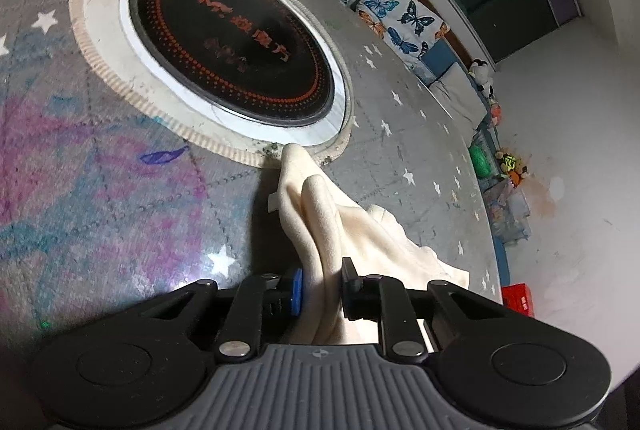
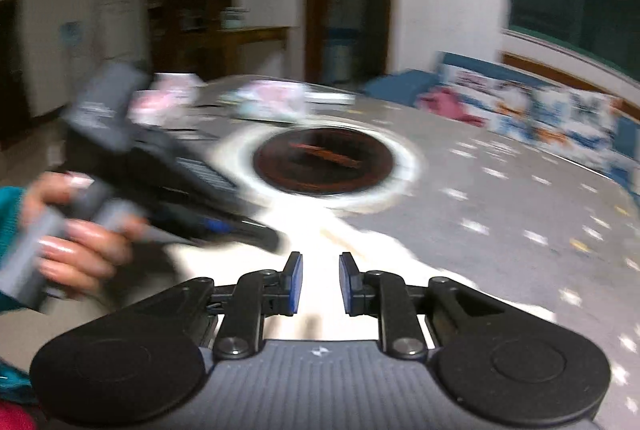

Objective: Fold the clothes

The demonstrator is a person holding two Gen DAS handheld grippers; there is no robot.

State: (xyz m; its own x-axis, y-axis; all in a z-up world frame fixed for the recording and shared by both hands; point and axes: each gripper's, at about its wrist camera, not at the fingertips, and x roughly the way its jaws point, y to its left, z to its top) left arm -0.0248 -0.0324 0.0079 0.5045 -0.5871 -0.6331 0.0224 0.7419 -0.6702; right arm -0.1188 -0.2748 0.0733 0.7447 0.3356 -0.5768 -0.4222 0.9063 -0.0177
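Pinching a bunched fold of the cream cloth [image 1: 320, 214], my left gripper [image 1: 322, 290] has its jaws closed on the fabric, which rises between them and trails off right across the star-patterned table [image 1: 420, 134]. Beyond the cloth's far tip sits the round black cooktop [image 1: 236, 42] set into the table. My right gripper [image 2: 321, 284] hangs over the pale cloth with its jaws parted and nothing between them; that view is badly blurred. To its left, my hand [image 2: 76, 234] grips the other handle.

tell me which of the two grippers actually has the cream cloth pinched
The left gripper: cream cloth is clamped between its pads. The right gripper is open, with nothing between its fingers.
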